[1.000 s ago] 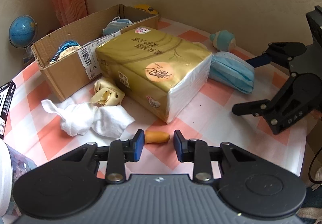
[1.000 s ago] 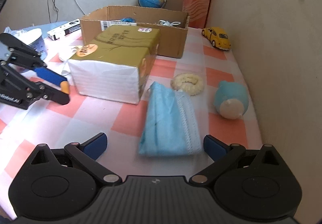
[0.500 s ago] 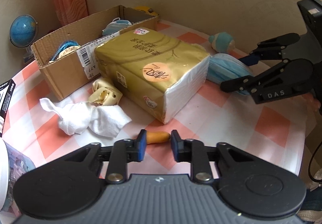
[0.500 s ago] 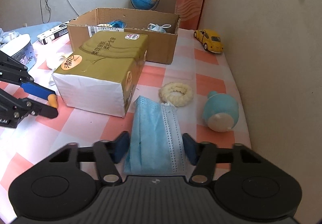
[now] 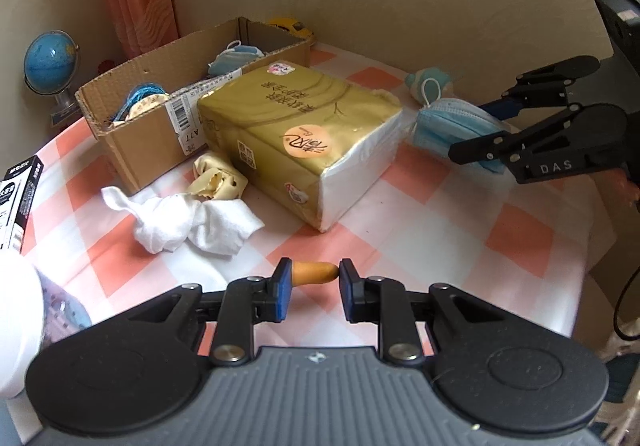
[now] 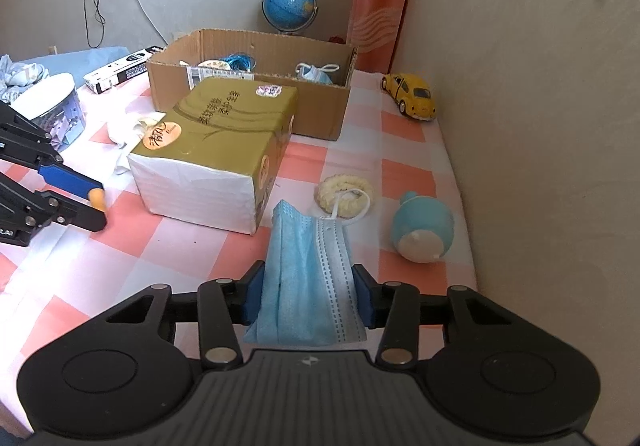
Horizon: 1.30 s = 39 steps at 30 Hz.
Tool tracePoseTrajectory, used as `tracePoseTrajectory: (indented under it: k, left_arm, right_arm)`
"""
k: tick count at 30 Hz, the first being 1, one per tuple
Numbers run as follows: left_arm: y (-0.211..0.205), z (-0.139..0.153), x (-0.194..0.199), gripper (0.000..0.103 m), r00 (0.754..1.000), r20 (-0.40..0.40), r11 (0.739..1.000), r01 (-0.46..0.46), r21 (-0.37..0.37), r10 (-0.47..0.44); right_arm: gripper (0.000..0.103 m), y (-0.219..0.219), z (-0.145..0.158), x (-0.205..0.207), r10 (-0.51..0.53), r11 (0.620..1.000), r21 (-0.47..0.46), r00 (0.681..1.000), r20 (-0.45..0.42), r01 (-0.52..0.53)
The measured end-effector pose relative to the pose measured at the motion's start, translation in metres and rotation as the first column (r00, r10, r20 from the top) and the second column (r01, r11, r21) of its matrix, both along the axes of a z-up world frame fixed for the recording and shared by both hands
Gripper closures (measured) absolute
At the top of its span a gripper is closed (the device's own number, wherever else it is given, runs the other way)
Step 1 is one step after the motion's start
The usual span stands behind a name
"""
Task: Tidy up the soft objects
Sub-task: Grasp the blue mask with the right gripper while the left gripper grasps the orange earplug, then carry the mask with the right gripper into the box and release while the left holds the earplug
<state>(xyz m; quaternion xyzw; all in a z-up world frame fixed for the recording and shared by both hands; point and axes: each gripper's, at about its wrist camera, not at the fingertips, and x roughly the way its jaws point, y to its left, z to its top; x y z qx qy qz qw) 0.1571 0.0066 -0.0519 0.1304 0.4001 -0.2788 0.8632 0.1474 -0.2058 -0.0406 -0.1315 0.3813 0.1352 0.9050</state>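
Observation:
My right gripper point(image 6: 308, 296) is shut on a blue face mask point(image 6: 306, 266) and holds it above the checked tablecloth; the mask also shows in the left wrist view point(image 5: 452, 127). My left gripper point(image 5: 314, 290) is shut on a small orange piece point(image 5: 314, 273), held end to end between its pads. The open cardboard box point(image 6: 320, 117) stands at the back and holds another mask point(image 6: 316, 73) and a blue cord bundle point(image 6: 238, 61). A gold tissue pack point(image 6: 216, 149) lies in front of the box.
A cream scrunchie point(image 6: 346, 191), a teal soft toy point(image 6: 422, 228) and a yellow toy car point(image 6: 412, 95) lie by the right wall. White cloths point(image 5: 192, 224) and a cream scrap point(image 5: 218, 181) lie left of the pack. A globe point(image 6: 289, 3) stands behind the box.
My right gripper closed on the blue mask and lifted it off the table. My left gripper narrowed onto the orange piece.

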Motion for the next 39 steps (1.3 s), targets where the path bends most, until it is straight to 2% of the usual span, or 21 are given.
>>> tracePoseTrajectory:
  k: [12,17,23,29,39]
  left_arm:
    - [0.020,0.032,-0.034,0.080,1.000,0.013,0.999,0.024,-0.037,-0.023]
    - [0.026,0.038,-0.038,0.080,0.999,0.033,0.999,0.018,-0.049,-0.016]
    - [0.030,0.040,-0.039,0.080,0.999,0.042,0.998,0.011,-0.060,-0.008]
    - [0.036,0.041,-0.032,0.080,0.998,0.053,0.997,-0.026,-0.072,0.030]
    - [0.044,0.041,-0.016,0.080,0.993,0.062,0.992,-0.096,-0.081,0.101]
  right_arm:
    - [0.053,0.012,0.055,0.000,0.044,0.998,-0.038,0.994,0.104,-0.040]
    - [0.053,0.027,0.082,0.025,0.098,0.995,-0.037,0.984,0.150,-0.094]
    - [0.053,0.052,0.099,0.076,0.184,0.983,-0.060,0.967,0.174,-0.176]
    - [0.053,0.078,0.095,0.135,0.287,0.958,-0.054,0.947,0.145,-0.282]
    - [0.050,0.114,0.062,0.223,0.333,0.941,-0.083,0.940,0.069,-0.327]
